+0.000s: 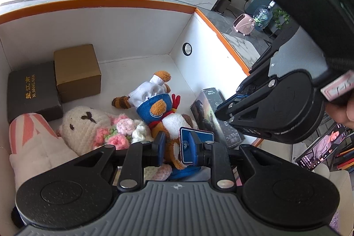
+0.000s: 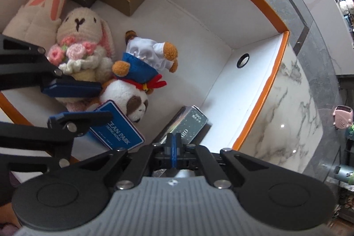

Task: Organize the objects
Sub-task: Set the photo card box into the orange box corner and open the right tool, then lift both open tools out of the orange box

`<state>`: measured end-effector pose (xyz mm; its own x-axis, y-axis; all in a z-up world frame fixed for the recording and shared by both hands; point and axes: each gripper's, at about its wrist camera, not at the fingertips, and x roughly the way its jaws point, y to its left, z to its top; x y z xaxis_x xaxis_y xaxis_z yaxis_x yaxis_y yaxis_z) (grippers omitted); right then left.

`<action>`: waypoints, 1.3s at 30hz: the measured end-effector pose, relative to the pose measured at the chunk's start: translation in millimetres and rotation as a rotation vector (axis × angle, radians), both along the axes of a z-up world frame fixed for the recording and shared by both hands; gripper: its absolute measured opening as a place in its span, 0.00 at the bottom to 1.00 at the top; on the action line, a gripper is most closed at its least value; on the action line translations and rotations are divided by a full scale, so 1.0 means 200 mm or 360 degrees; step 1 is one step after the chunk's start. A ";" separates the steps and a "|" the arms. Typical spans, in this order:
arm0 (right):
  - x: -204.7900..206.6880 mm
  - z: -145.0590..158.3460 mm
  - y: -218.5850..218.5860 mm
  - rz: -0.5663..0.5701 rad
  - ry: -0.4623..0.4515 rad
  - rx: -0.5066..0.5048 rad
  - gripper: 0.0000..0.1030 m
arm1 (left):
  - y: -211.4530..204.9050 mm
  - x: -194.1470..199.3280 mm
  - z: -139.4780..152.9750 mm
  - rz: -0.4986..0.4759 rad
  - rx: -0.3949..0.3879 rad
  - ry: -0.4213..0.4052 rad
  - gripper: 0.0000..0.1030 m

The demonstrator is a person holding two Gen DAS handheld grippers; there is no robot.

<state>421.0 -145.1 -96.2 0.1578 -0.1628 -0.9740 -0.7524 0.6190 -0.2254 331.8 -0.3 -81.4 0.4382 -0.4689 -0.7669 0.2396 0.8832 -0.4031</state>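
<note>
Basically my left gripper (image 1: 176,145) gaped over the plush toy (image 2: 132,90) lying lengthwise ahead in the box (image 2: 261,103); right gripper (image 2: 173,148) clenched empty (card box (image 2: 190,123) just ahead), so left was nearer

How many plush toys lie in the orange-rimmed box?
3: a striped pink-and-white plush at the left wall, a crocheted bunny with flowers beside it, and a red panda in a chef's hat mid-floor. Others may be hidden.

Two boxes (image 1: 55,79) and plush toys (image 1: 124,123) inside the bin (image 1: 132,37)
</note>
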 end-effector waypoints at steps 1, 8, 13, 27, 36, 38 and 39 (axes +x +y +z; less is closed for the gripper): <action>0.01 0.01 0.00 -0.0027 0.0021 0.0040 0.00 | 0.00 0.00 0.00 0.0001 0.0000 0.0001 0.27; 0.02 0.01 0.01 -0.0173 0.0110 0.0199 0.00 | 0.00 -0.01 0.01 0.0005 -0.0002 0.0005 0.26; 0.02 0.00 0.00 -0.0210 0.0088 0.0255 0.00 | 0.01 -0.01 0.00 0.0004 -0.0009 0.0008 0.26; 0.04 -0.05 -0.03 -0.0163 0.0024 0.0174 0.00 | 0.01 -0.02 0.00 -0.0006 -0.0011 -0.0009 0.26; -0.01 0.13 -0.14 -0.0228 -0.0099 0.0347 0.04 | 0.04 -0.10 0.11 0.0008 0.0041 -0.0166 0.27; -0.04 0.23 -0.20 -0.0267 -0.0182 0.0440 0.05 | 0.08 -0.16 0.19 0.0056 0.0112 -0.0274 0.29; -0.06 0.28 -0.24 -0.0298 -0.0222 0.0485 0.06 | 0.10 -0.19 0.23 0.0092 0.0143 -0.0310 0.29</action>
<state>409.0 -193.2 -39.7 0.2874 0.0922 -0.9534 -0.5949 0.7972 -0.1022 293.2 19.6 -35.9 0.6063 -0.3721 -0.7028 0.2531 0.9281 -0.2730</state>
